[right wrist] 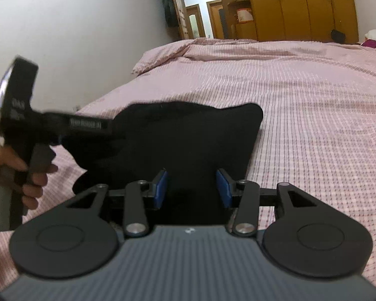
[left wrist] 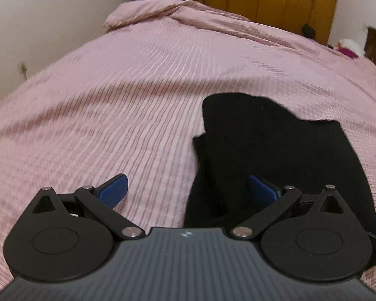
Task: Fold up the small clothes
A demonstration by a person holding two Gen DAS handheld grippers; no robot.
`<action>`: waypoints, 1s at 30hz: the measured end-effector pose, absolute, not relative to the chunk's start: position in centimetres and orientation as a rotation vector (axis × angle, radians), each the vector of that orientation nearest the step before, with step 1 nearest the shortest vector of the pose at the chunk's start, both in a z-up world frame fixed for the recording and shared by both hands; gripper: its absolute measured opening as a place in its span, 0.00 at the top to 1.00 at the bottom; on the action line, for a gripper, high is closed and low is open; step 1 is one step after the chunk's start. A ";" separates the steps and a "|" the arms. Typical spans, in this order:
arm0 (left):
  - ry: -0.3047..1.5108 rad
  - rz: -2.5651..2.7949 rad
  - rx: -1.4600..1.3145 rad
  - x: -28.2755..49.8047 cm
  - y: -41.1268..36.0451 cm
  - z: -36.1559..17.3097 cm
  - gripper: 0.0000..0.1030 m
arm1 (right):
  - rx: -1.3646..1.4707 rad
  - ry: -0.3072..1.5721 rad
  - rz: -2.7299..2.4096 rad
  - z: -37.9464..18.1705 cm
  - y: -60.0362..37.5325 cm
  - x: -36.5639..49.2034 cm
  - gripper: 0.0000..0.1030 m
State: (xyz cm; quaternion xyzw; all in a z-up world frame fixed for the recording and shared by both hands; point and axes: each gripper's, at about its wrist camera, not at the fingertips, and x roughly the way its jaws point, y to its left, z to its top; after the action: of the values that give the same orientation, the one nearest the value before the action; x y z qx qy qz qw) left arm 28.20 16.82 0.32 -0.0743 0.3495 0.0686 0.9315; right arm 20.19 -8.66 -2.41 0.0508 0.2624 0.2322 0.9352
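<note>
A black garment [left wrist: 268, 150] lies flat on the pink bedspread [left wrist: 117, 105]. My left gripper [left wrist: 188, 188] is open wide above the garment's left edge; its right pad [left wrist: 262, 190] is over the black cloth and its left pad [left wrist: 114, 189] over bare bedspread. In the right wrist view the garment [right wrist: 188, 135] fills the middle. My right gripper [right wrist: 191, 188] hovers at its near edge, jaws partly apart, with black cloth showing between the pads but no visible pinch. The left gripper [right wrist: 107, 126], blurred and held by a hand [right wrist: 25, 175], reaches the garment's left side.
A white wall [left wrist: 37, 25] runs close along the bed's left side. A rumpled fold of the cover [right wrist: 163, 55] lies at the far end. Beyond stand a wooden wardrobe [right wrist: 300, 5] and an open doorway [right wrist: 200, 12]. Soft items [left wrist: 348, 47] sit at the far right.
</note>
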 end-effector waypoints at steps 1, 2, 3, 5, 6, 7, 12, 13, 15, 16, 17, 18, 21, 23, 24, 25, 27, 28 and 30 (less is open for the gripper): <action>0.720 0.140 -0.183 27.8 17.4 0.2 0.00 | 0.108 0.539 0.479 -2.7 -8.9 20.1 0.53; 0.726 0.137 -0.213 27.6 17.9 0.1 0.00 | 0.110 0.539 0.480 -2.8 -8.9 20.0 0.53; 0.731 0.134 -0.240 27.4 18.3 0.2 0.00 | 0.111 0.536 0.481 -2.8 -8.9 19.9 0.52; 0.744 0.124 -0.290 26.4 18.8 0.7 0.00 | 0.121 0.541 0.478 -2.5 -9.0 19.8 0.51; 0.749 0.111 -0.304 25.9 18.9 0.8 0.00 | 0.132 0.541 0.481 -2.3 -9.1 19.7 0.51; 0.757 0.095 -0.307 25.4 18.8 0.8 0.00 | 0.139 0.538 0.486 -2.2 -9.1 19.6 0.51; 0.786 0.098 -0.253 23.4 17.7 -0.9 0.00 | 0.117 0.553 0.485 -3.3 -9.2 19.9 0.51; 0.779 0.099 -0.245 23.1 17.6 -1.2 0.00 | 0.120 0.556 0.486 -3.6 -9.3 20.0 0.51; 0.768 0.098 -0.240 22.4 17.5 -1.4 0.00 | 0.118 0.557 0.488 -3.9 -9.4 20.1 0.48; 0.768 0.098 -0.244 22.2 17.6 -1.4 0.00 | 0.116 0.559 0.491 -3.8 -9.4 20.1 0.48; 0.769 0.095 -0.254 22.0 17.7 -1.1 0.00 | 0.122 0.564 0.492 -3.7 -9.6 20.0 0.47; 0.770 0.092 -0.267 22.0 17.8 -0.9 0.00 | 0.139 0.570 0.493 -3.5 -9.8 20.0 0.46; 0.759 0.069 -0.321 22.0 18.3 0.3 0.00 | 0.233 0.569 0.500 -3.1 -10.9 20.3 0.40; 0.734 0.048 -0.327 22.0 18.3 1.2 0.00 | 0.305 0.557 0.494 -2.8 -11.8 20.6 0.34; 0.721 0.035 -0.321 22.1 18.2 1.7 0.00 | 0.339 0.548 0.487 -2.6 -12.2 20.9 0.34; 0.709 0.018 -0.313 22.2 18.0 2.0 0.00 | 0.362 0.542 0.481 -2.6 -12.5 21.3 0.34; 0.702 -0.017 -0.293 22.7 17.3 2.4 0.00 | 0.398 0.543 0.461 -2.5 -13.1 22.3 0.33; 0.708 -0.026 -0.284 23.1 17.1 2.4 0.00 | 0.412 0.546 0.452 -2.6 -13.2 22.7 0.33; 0.731 -0.031 -0.270 23.6 16.4 2.0 0.00 | 0.445 0.555 0.451 -2.8 -13.5 23.6 0.31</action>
State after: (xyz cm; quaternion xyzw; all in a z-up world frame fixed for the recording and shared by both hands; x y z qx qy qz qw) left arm 23.63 16.41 1.96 -0.1317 0.3564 -0.0152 0.9249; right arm 23.64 -13.54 -2.82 0.2160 0.2693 0.2188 0.9127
